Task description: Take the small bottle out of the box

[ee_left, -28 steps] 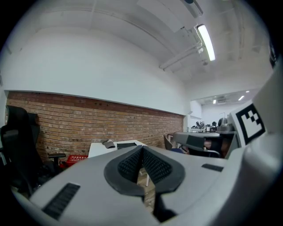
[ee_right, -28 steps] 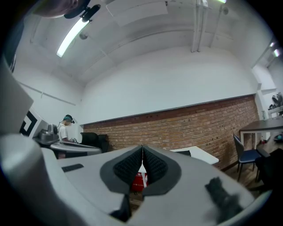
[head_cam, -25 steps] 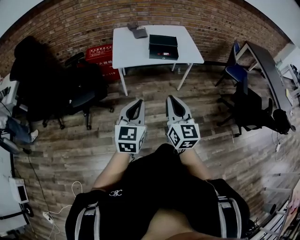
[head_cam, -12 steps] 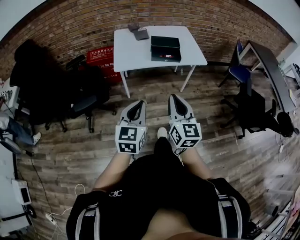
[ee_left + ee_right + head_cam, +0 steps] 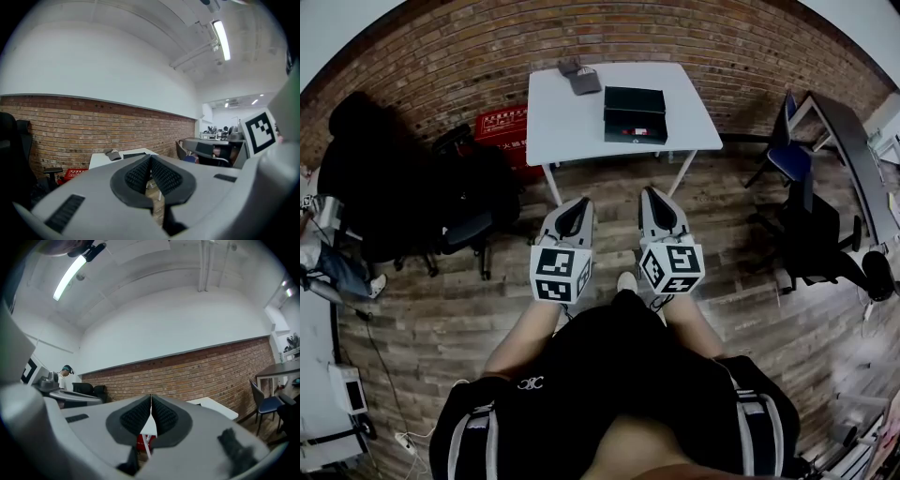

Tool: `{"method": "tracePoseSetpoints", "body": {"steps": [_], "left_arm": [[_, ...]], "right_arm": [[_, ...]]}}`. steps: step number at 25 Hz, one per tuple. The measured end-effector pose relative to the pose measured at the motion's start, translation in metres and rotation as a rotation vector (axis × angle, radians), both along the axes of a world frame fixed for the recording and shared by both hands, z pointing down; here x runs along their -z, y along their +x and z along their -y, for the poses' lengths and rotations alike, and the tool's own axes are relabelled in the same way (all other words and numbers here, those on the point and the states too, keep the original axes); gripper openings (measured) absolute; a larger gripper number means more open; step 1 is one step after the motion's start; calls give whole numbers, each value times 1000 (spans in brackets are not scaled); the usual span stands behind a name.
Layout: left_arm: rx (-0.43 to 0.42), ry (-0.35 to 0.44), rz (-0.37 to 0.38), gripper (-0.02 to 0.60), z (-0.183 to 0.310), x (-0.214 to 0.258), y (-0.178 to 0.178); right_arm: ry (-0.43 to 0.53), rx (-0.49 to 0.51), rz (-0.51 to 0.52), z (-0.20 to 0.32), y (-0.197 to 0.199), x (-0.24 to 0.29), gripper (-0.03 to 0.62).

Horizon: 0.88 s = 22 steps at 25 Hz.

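A black box [image 5: 634,112] lies on the white table [image 5: 572,112] by the brick wall, and shows as a dark strip [image 5: 133,154] in the left gripper view. No small bottle shows in any view. My left gripper [image 5: 578,202] and right gripper [image 5: 652,193] are held side by side in front of my body, over the wooden floor short of the table. Both point toward the table. The left gripper [image 5: 150,159] has its ribbed pads pressed together with nothing between them. So does the right gripper [image 5: 151,398].
A grey cap [image 5: 579,79] lies at the table's far left corner. A red crate [image 5: 502,124] stands left of the table. Black office chairs [image 5: 441,187] crowd the left, a dark desk [image 5: 848,141] and chairs [image 5: 820,239] the right. A person [image 5: 65,373] stands far left.
The table and box have drawn nearer and lower in the head view as I walk toward them. Both grippers keep their pose and stay shut.
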<state>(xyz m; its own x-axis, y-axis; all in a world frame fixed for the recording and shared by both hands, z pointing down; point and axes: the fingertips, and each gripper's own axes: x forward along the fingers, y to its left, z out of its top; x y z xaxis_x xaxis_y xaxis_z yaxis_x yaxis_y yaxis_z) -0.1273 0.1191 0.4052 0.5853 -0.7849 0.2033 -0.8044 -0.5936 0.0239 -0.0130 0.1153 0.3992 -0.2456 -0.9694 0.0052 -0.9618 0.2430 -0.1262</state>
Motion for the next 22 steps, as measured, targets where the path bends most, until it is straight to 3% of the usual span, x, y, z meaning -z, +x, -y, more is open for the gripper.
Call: {"method": "tracePoseSetpoints", "body": {"steps": [6, 22], "left_arm": [[-12, -20, 15, 14, 52, -3, 29], [27, -91, 18, 14, 157, -20, 110]], "right_arm": [[-31, 2, 7, 49, 26, -8, 31], [-147, 153, -44, 161, 91, -36, 31]]}}
